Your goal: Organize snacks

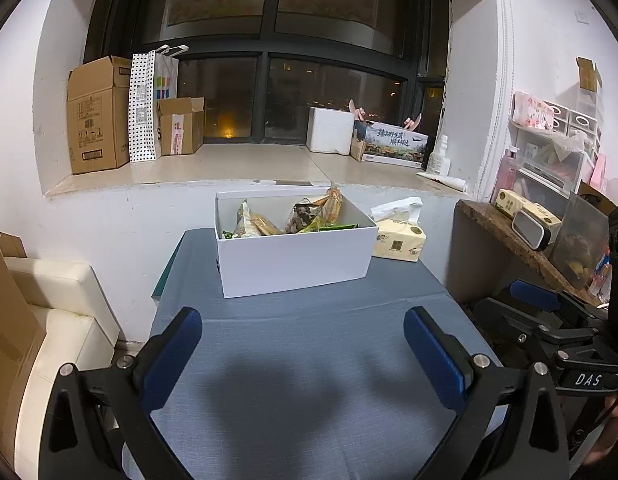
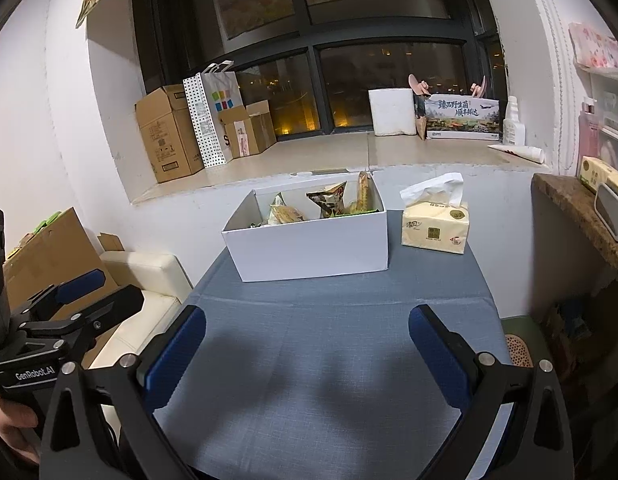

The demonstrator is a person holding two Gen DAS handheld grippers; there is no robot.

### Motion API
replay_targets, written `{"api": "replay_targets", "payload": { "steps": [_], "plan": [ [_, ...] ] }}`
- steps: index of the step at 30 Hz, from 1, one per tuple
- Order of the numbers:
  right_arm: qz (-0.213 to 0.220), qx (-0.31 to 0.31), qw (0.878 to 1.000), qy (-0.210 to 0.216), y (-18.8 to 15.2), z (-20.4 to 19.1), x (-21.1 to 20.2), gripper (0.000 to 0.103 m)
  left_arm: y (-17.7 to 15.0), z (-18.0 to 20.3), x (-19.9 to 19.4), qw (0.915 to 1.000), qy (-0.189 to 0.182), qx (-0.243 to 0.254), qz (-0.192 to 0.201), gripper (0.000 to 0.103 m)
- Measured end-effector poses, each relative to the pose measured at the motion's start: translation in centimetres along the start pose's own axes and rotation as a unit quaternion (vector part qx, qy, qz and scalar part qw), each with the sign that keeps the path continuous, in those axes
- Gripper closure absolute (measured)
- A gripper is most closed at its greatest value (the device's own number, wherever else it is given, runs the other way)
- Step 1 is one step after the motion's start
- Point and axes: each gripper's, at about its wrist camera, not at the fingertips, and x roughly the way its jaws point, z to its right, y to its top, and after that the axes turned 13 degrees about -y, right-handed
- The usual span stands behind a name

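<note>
A white box (image 1: pixel 295 258) of snacks (image 1: pixel 293 216) sits in the upper centre of both wrist views, on the far part of a table under a blue-grey cloth (image 1: pixel 309 360); its long axis runs across the frame, slightly skewed, the open top facing up; the packets inside stand or lean at mixed angles, one tall packet (image 2: pixel 363 192) upright against the far right corner, a crinkled one (image 2: pixel 329 198) tilted near the middle; just right of the box, apart from it, a yellow tissue pack (image 1: pixel 399 240) with a white sheet pulled up. The left gripper (image 1: pixel 303 352) hangs level over the bare near cloth, low in the frame, its blue pads (image 1: pixel 171 356) spread wide with nothing between them, aimed at the box; the right gripper (image 2: pixel 307 352) holds the same pose in its own view, blue-padded fingers (image 2: pixel 439 360) wide apart and empty; each tool shows at the other view's lower edge, a hand (image 2: pixel 11 420) wrapped round the left one's handle. Behind the table a window ledge (image 1: pixel 237 164) carries cardboard cartons (image 1: pixel 99 116) at upper left and a white foam box (image 1: pixel 329 130) at upper right.
</note>
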Motion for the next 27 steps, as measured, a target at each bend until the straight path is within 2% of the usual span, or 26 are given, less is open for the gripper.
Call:
{"api": "replay_targets", "payload": {
  "steps": [27],
  "plan": [
    [0.002,-0.006,1.000,0.000,-0.14,-0.23,0.00,0.000,-0.23,-0.18,0.05,1.0000,0.003,0.001,-0.003,0.000]
  ]
}}
